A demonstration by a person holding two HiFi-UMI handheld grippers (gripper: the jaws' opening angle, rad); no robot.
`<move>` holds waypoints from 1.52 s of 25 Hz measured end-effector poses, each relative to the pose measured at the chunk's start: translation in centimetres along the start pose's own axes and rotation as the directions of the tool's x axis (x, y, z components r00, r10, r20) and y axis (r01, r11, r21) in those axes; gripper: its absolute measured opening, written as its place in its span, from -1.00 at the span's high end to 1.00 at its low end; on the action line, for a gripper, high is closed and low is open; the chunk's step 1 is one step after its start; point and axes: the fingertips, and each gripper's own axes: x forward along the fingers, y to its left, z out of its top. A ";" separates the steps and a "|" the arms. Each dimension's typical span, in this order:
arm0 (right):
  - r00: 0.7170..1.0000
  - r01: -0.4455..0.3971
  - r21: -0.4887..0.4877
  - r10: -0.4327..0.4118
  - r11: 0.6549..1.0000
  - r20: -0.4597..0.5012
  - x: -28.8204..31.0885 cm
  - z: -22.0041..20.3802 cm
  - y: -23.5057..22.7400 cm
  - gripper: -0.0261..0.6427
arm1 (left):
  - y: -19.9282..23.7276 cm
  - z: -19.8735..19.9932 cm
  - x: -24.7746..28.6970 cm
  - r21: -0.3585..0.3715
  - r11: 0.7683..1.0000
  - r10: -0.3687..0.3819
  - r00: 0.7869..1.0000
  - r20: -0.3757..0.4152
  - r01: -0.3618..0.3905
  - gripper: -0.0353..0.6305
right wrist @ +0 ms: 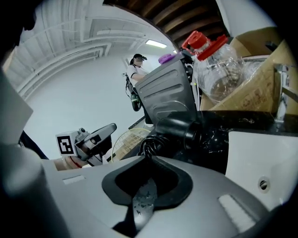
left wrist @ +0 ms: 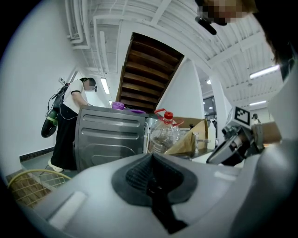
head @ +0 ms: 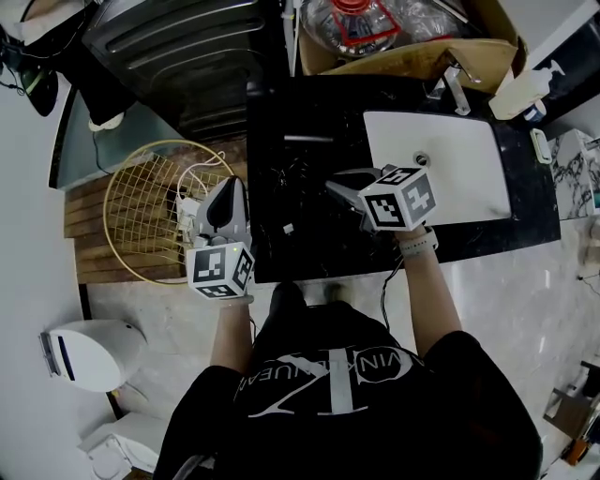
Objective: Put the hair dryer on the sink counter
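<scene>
The black hair dryer [head: 298,178] lies on the black sink counter [head: 281,112], left of the white basin [head: 459,169]. In the right gripper view its barrel [right wrist: 179,130] and coiled cord [right wrist: 150,143] lie just beyond my jaw tips. My right gripper [head: 334,188] hovers over the counter pointing left at the dryer. Its jaws are together and I see nothing between them. My left gripper [head: 227,187] is shut and empty at the counter's left edge, beside the wire basket [head: 141,211]. In its own view the left gripper [left wrist: 151,157] points across at the right gripper [left wrist: 237,139].
A dark grey appliance [head: 178,47] stands behind the basket. A cardboard box [head: 422,56] with a clear plastic bottle [head: 361,23] sits at the counter's back, near the faucet [head: 457,89] and a pump bottle [head: 525,89]. A person [left wrist: 70,125] stands far off.
</scene>
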 end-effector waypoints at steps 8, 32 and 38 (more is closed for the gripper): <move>0.985 0.017 -0.044 -0.009 0.999 0.174 -2.2 2.0 0.3 0.92 | -0.1 1.0 -1.2 0.007 0.999 0.033 0.999 0.020 -0.033 0.89; 0.843 0.171 -0.106 -0.090 0.980 0.530 -9.3 6.8 0.2 0.91 | -0.6 5.3 -2.8 0.028 0.995 0.094 0.991 0.097 -0.097 0.89; 0.811 0.195 -0.120 -0.091 0.973 0.579 -10.5 7.5 0.6 0.92 | -0.7 6.9 -3.4 0.023 0.995 0.093 0.987 0.130 -0.097 0.89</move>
